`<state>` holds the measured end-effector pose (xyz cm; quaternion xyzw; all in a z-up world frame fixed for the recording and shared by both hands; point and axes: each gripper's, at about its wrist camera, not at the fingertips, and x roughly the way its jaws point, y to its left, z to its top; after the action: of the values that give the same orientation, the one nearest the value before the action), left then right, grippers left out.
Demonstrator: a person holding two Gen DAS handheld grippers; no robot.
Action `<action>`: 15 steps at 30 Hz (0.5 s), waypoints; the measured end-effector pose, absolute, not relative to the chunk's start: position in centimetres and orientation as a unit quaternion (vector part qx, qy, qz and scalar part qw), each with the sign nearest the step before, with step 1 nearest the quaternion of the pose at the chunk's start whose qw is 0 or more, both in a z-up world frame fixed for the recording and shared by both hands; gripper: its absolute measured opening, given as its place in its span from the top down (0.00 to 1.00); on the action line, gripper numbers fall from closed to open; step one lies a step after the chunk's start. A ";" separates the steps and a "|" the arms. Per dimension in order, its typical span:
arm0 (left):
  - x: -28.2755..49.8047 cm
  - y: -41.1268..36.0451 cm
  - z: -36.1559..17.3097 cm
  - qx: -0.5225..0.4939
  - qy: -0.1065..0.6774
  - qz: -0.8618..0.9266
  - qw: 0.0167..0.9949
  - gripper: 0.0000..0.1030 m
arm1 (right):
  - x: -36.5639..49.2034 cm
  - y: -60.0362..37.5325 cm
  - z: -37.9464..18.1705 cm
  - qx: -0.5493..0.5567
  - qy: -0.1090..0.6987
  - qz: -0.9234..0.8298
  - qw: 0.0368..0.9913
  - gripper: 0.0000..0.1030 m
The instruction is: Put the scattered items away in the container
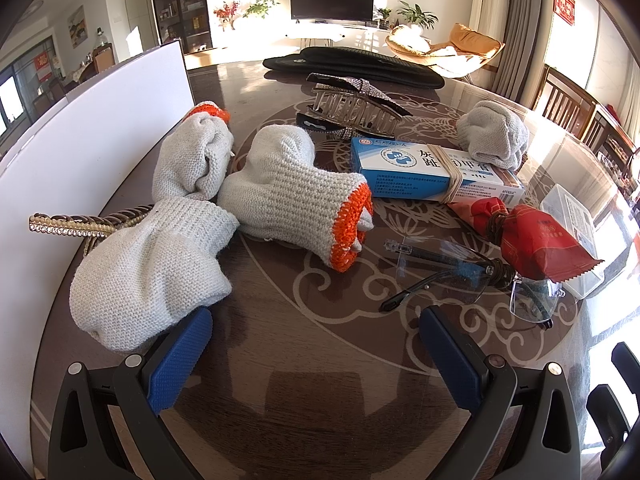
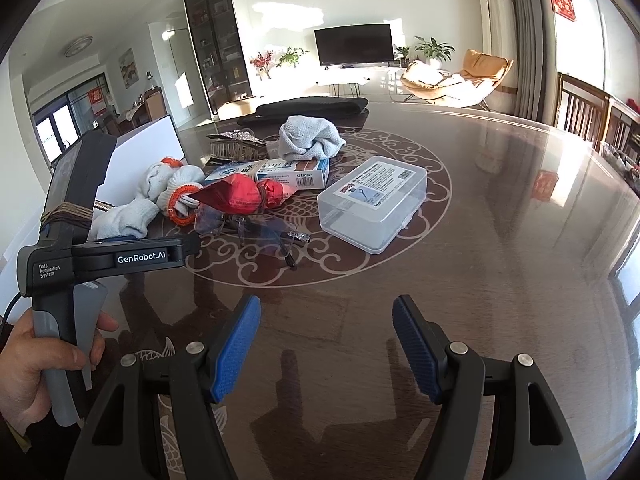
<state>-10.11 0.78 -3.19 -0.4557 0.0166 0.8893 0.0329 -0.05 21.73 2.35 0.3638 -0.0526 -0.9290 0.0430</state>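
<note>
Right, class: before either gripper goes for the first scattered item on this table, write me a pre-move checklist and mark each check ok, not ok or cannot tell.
1. Left gripper open and empty: ok.
2. Right gripper open and empty: ok.
3. Nearest glove within easy approach, beside the left finger: ok.
4. Glasses free to lift: not ok, the red packet rests on them.
5. White container has room inside: cannot tell, only its outer wall shows.
6. Table in front of the right gripper is unobstructed: ok.
</note>
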 end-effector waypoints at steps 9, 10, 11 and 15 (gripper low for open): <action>-10.1 0.8 -3.2 -0.456 0.016 0.889 0.033 0.00 | -0.3 21.7 2.2 0.368 -0.052 -0.927 0.041 0.32; -10.1 0.8 -3.2 -0.456 0.016 0.889 0.033 0.00 | -0.3 21.6 2.2 0.369 -0.052 -0.927 0.041 0.32; -10.1 0.7 -3.2 -0.456 0.016 0.889 0.033 0.00 | -0.3 21.6 2.2 0.369 -0.051 -0.927 0.041 0.32; -10.1 0.8 -3.2 -0.456 0.017 0.889 0.033 0.00 | -0.3 21.6 2.2 0.370 -0.050 -0.927 0.040 0.32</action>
<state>-10.10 0.78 -3.19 -0.4559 0.0165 0.8892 0.0333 -0.33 21.58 2.17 0.3695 -0.0499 -0.9270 0.0396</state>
